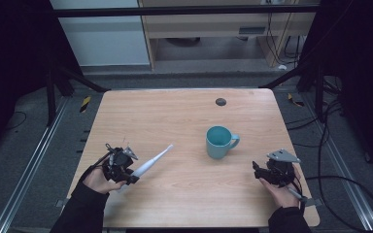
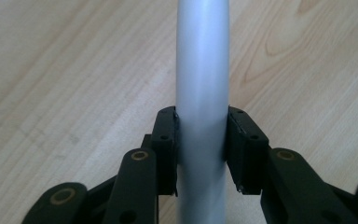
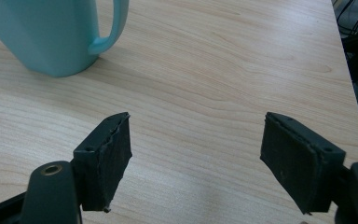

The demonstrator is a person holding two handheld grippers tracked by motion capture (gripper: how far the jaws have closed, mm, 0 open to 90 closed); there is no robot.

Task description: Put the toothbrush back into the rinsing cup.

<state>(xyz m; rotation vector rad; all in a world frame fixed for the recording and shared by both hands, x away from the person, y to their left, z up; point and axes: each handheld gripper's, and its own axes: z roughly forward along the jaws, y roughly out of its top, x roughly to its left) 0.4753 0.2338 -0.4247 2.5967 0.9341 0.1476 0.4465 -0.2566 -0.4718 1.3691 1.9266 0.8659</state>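
Left gripper (image 1: 126, 175) clamps the white toothbrush (image 1: 151, 162) left of the teal mug (image 1: 219, 142); right gripper (image 3: 198, 158), jaws wide and empty, sits right of the mug.

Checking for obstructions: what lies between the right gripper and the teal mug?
Nothing: in the right gripper view, bare wooden table separates the open right gripper from the teal mug.

On one table (image 1: 175, 111): one teal mug (image 1: 218, 142), one white toothbrush (image 1: 151, 162), two tongs.

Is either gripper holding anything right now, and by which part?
The left gripper clamps the white toothbrush by its thick handle end; the right gripper is open and empty.
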